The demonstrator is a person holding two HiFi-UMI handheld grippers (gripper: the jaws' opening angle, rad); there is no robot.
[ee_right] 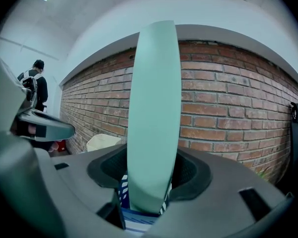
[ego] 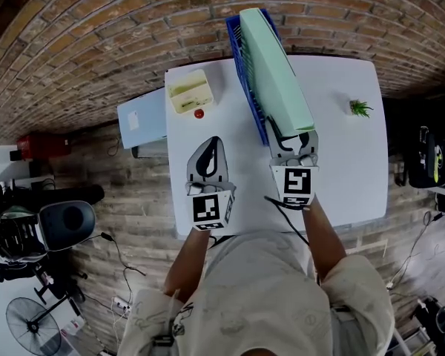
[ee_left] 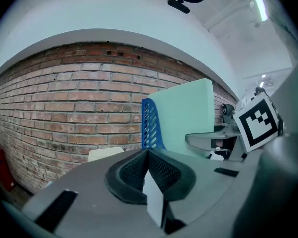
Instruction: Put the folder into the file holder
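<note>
Hiding most of file holder [ee_right: 139,213], folder [ee_right: 153,113] stands inside parted right tool [ee_right: 150,171].

Pale-green flat folder [ego: 278,73] stands on edge in blue slotted plastic file holder [ego: 238,50], top sticking out. Holder upright, far-ctr of white table [ego: 341,162].

Folder [ego: 282,80] is showing plain mint green, file holder [ee_left: 150,125] blue with slotted walls, table [ego: 341,139] white, wall [ee_right: 223,108] red-brown brick with pale mortar lines.

one folder [ego: 278,80], one file holder [ego: 239,58], one box [ego: 190,93], one plant [ego: 360,108], two grippers [ego: 211,150] [ego: 291,141]
</note>
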